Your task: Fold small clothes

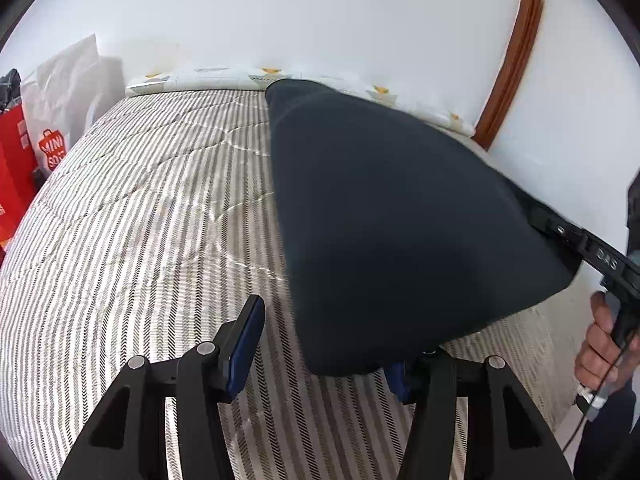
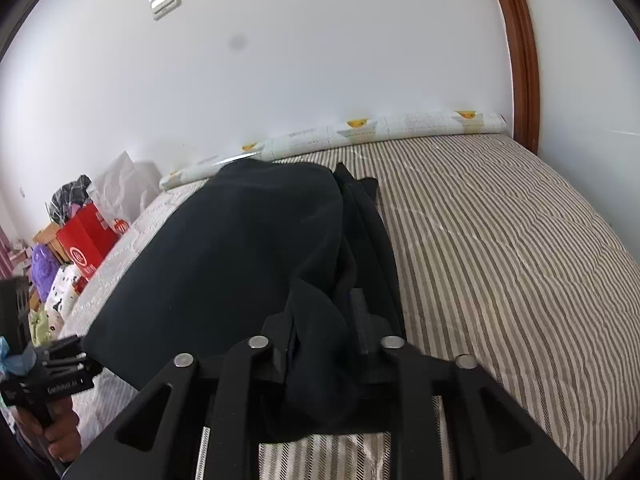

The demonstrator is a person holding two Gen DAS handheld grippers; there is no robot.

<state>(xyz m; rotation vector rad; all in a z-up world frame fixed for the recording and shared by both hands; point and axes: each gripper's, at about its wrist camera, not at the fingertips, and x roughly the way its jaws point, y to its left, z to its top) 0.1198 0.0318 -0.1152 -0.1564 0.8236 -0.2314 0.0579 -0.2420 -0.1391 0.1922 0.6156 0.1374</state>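
Black cloth of a small garment [image 1: 400,216] is hanging stretched above the striped bedcover [image 1: 140,208], one edge draping over the left gripper [image 1: 328,344], whose jaws are standing apart with no pad pressing it. Bunched fabric is sitting between the right gripper's [image 2: 324,336] partly parted jaws; whether they are pinching it I cannot tell.

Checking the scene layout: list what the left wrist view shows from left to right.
Red bag → white shopping bag → striped bedspread → dark garment → wooden door frame → person's hand.
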